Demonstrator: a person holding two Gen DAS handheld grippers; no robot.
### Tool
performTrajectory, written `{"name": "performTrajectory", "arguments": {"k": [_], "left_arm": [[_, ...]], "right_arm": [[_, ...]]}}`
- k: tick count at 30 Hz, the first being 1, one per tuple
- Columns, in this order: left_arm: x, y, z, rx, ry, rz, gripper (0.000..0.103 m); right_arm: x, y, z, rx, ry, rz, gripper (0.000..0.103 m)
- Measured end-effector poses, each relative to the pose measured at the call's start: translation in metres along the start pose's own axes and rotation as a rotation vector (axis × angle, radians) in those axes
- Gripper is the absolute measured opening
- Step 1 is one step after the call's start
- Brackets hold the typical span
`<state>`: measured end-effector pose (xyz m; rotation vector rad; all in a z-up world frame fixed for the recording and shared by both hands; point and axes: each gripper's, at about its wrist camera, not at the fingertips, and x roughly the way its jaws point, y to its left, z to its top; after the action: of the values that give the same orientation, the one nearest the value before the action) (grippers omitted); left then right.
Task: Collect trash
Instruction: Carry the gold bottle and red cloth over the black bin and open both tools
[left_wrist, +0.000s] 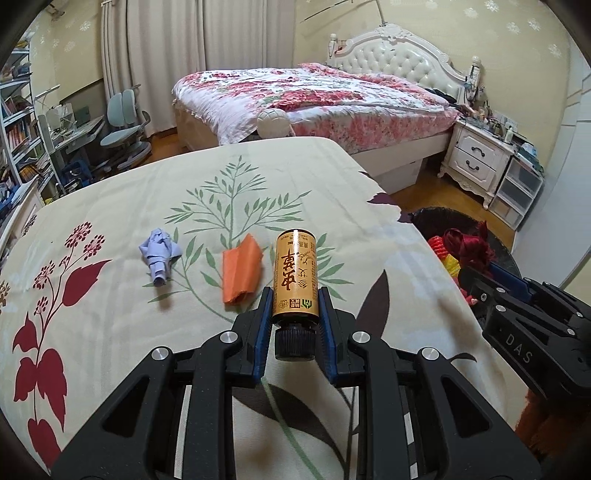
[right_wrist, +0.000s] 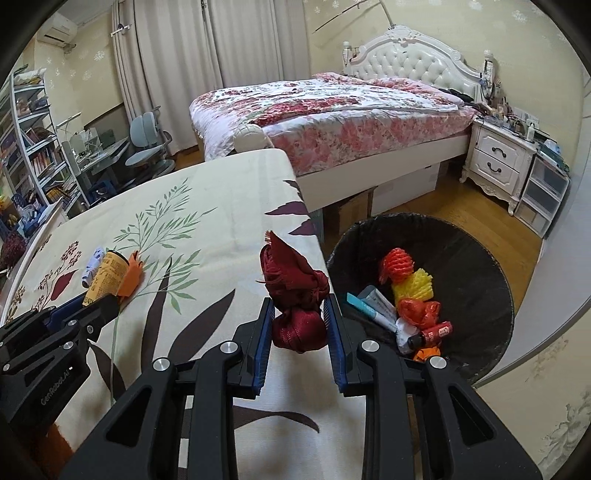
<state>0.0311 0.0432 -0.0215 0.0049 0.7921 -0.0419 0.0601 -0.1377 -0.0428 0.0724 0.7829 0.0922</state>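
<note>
Bin (right_wrist: 480, 258) partly filled. Left gripper (left_wrist: 295, 314) clamps bottle (left_wrist: 295, 273), right gripper (right_wrist: 300, 321) clamps red cloth (right_wrist: 295, 295) at table (left_wrist: 110, 192) right edge. Left on table: orange paper (left_wrist: 240, 273), purple wad (left_wrist: 159, 254), mid-table.

Left hand-held gripper (left_wrist: 294, 301) clamps a gold bottle (left_wrist: 295, 275) above the leaf-print cloth (left_wrist: 110, 206).

Soft even daylight, fisheye-warped edges

Location: home bedroom. Indicators: bed (right_wrist: 332, 110) with tufted headboard (right_wrist: 413, 62), nightstand (right_wrist: 498, 162), curtains (right_wrist: 221, 55), bookshelf (right_wrist: 33, 140), desk chair (right_wrist: 147, 147) far left.
</note>
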Motion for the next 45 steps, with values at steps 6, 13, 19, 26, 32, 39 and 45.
{"name": "performTrajectory", "arguments": {"k": [6, 13, 19, 26, 32, 39, 45], "left_arm": [[0.008, -0.025, 0.007, 0.034, -0.005, -0.03, 0.023], [0.02, -0.056, 0.019, 0.071, -0.016, -0.06, 0.023], [0.032, -0.086, 0.03, 0.111, -0.03, -0.078, 0.023], [0.054, -0.116, 0.037, 0.153, -0.014, -0.084, 0.023], [0.07, -0.133, 0.043, 0.173, 0.0, -0.075, 0.023], [0.084, -0.146, 0.047, 0.185, 0.017, -0.067, 0.023], [0.094, -0.154, 0.051, 0.195, 0.028, -0.071, 0.023]], "right_arm": [[-0.003, -0.025, 0.004, 0.04, -0.019, -0.056, 0.028], [-0.004, -0.055, 0.009, 0.085, -0.038, -0.121, 0.028], [0.0, -0.079, 0.015, 0.127, -0.046, -0.151, 0.028], [0.014, -0.098, 0.019, 0.156, -0.039, -0.173, 0.028], [0.026, -0.108, 0.019, 0.178, -0.027, -0.182, 0.028], [0.034, -0.117, 0.021, 0.189, -0.02, -0.189, 0.028], [0.037, -0.12, 0.022, 0.192, -0.018, -0.195, 0.028]]}}
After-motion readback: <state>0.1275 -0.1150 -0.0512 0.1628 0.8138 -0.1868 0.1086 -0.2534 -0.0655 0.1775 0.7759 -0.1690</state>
